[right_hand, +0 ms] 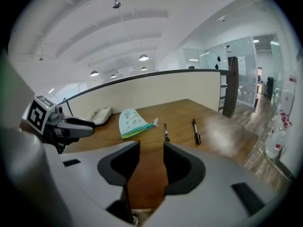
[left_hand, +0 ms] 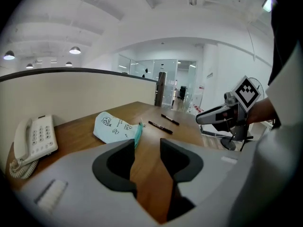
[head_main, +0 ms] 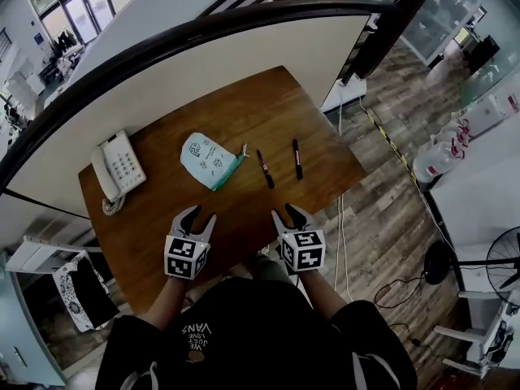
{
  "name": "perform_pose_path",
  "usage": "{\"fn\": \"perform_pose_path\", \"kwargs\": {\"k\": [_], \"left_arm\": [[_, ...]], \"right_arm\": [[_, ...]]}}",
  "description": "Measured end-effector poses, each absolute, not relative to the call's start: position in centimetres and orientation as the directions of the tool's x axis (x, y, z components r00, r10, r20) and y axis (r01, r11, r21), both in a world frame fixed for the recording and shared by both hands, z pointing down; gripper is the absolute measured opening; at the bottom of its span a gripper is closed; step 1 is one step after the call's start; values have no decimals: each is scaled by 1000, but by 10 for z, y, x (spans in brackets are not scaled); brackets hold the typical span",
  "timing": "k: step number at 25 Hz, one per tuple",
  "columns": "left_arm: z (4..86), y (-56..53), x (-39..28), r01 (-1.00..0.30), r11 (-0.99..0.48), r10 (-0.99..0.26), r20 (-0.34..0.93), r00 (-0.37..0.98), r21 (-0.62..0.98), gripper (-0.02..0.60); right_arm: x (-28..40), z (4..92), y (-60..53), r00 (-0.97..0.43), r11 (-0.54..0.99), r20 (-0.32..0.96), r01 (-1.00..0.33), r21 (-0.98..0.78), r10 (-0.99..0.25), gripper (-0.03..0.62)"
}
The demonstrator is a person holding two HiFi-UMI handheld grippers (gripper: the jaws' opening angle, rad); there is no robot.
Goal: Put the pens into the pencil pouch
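A light teal pencil pouch (head_main: 210,159) with small prints lies flat near the middle of the brown table (head_main: 244,104). Two black pens lie to its right, apart from it: the nearer pen (head_main: 265,169) and the farther pen (head_main: 297,158). Both grippers hover over the table's near edge, short of these things. My left gripper (head_main: 201,216) is open and holds nothing. My right gripper (head_main: 286,212) is open as well. The left gripper view shows the pouch (left_hand: 113,128) and pens (left_hand: 160,126) ahead. In the right gripper view the pouch (right_hand: 133,122) and both pens (right_hand: 166,132) lie beyond the jaws.
A white desk phone (head_main: 118,169) with a coiled cord sits at the table's left end. A curved partition wall (head_main: 203,47) borders the far side. The table's right edge drops to a wooden floor with cables (head_main: 341,218).
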State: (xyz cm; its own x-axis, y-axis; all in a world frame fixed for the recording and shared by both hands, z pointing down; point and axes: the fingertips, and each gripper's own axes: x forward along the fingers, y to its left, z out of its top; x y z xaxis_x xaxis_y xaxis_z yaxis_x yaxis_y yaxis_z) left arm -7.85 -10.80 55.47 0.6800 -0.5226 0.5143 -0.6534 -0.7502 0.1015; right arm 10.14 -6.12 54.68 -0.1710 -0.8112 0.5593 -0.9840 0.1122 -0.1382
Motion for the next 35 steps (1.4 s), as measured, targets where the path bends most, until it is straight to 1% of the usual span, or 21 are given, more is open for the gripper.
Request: {"fn": "perform_pose_path", "kwargs": {"k": [10,16,21,26,35], "left_arm": [[580,-157,-44,-704,-708,-555,579,597,47,153],[608,-167,-29,-688,-726,-530,636,561,1,153],[626,-182,-24,-696,-714,-547,677,492,-71,155],[636,-189,-17,-668,-732,-543,708,452,-135,158],[653,-197,-22,-657,-733,-528,754,390,-173,155]], "right_arm": [[125,586,-121,-256,253,633,-963,-98,-731,141],[126,610,-142,-282,326,675,-943,-66,-682,141],[124,631,-149,-295,380,710,-924,-42,-639,141],[120,640,-155,-309,447,731,-895,-7,-608,141],[118,653,-158,-320,499,765,-867,2,-560,130]]}}
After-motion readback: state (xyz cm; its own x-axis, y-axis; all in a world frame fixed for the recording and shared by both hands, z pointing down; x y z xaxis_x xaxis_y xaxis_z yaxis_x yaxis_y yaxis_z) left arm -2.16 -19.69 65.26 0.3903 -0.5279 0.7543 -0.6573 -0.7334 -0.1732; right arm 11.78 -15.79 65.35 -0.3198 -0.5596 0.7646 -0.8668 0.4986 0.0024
